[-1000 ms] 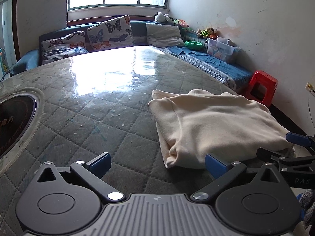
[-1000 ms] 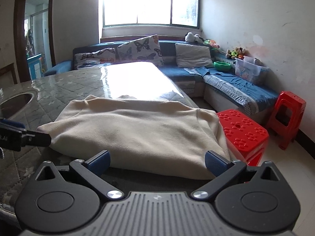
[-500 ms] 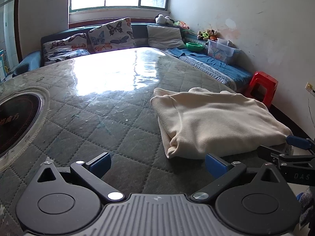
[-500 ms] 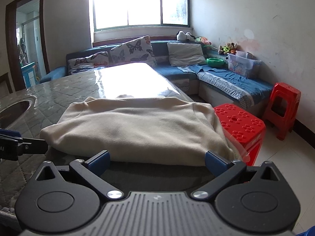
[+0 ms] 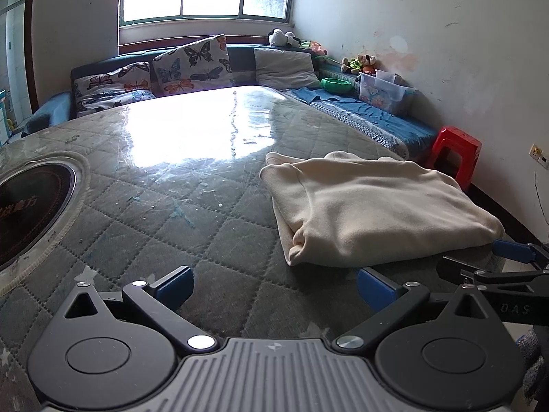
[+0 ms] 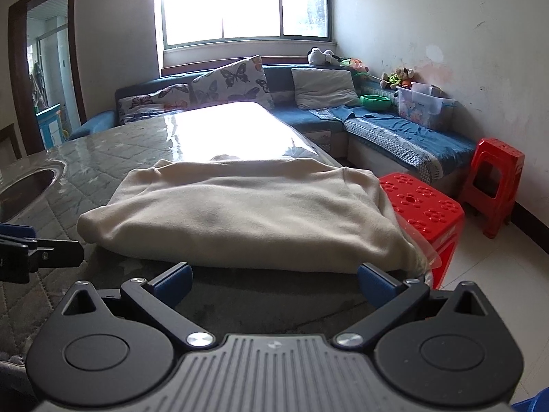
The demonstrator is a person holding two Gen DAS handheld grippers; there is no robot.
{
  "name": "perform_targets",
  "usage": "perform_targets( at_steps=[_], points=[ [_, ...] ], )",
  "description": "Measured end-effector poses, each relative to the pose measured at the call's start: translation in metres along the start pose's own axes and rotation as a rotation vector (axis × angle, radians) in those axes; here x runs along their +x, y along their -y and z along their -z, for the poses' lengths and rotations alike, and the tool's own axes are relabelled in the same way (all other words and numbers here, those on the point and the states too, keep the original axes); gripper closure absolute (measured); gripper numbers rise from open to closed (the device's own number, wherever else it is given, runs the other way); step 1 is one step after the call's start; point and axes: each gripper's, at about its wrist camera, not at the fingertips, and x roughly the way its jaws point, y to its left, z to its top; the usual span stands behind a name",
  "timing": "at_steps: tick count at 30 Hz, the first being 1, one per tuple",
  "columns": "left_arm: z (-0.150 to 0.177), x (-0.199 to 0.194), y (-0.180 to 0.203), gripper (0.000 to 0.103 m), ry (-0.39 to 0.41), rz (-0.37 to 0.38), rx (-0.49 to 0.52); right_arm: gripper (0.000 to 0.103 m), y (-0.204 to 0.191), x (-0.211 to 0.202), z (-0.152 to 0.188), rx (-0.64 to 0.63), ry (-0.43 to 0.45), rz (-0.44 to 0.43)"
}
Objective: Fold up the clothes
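1. Left wrist view, the change: the left gripper [image 5: 272, 283] has drawn back toward the near table edge over the last second. The folded cream garment [image 5: 370, 206], which reached down close to the right fingertip before, now sits higher, centre right of the frame, with a strip of quilted table [image 5: 144, 226] showing between it and the fingers. Its jaws are spread wide with nothing between them.

2. Same view, lower right: the right gripper [image 5: 514, 257] shows side-on, just beside the garment's near right corner. From this angle I cannot tell whether it touches the cloth.

3. My reading: both tools have let go and are retreating, so this fold looks finished and the garment rests as a compact bundle.

4. Left wrist view, count: one garment, one round inset burner [image 5: 31, 206] at the left edge, one red stool [image 5: 453, 154] at right, two butterfly cushions [image 5: 192, 65] on the sofa at top.

5. Right wrist view, the change: the garment has slipped slightly further from the fingertips and lies across the middle of the frame, near the table's right edge. This gripper's jaws are also wide apart and empty.

6. Same view, left edge: the other gripper's tip pokes in, just short of the garment's near left corner.

7. Right wrist view, count: one garment, two red stools, one green bowl [image 6: 375, 101], one clear storage box [image 6: 425, 106].
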Motion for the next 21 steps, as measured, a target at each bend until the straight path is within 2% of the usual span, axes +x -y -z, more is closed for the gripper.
perform_targets(
  at_steps=[21],
  points=[
    [0.0081,-0.0055,0.0078,0.000,0.001,0.022,0.016,0.000,-0.0080,-0.0055,0.0041,0.006,0.005,-0.011]
  ],
)
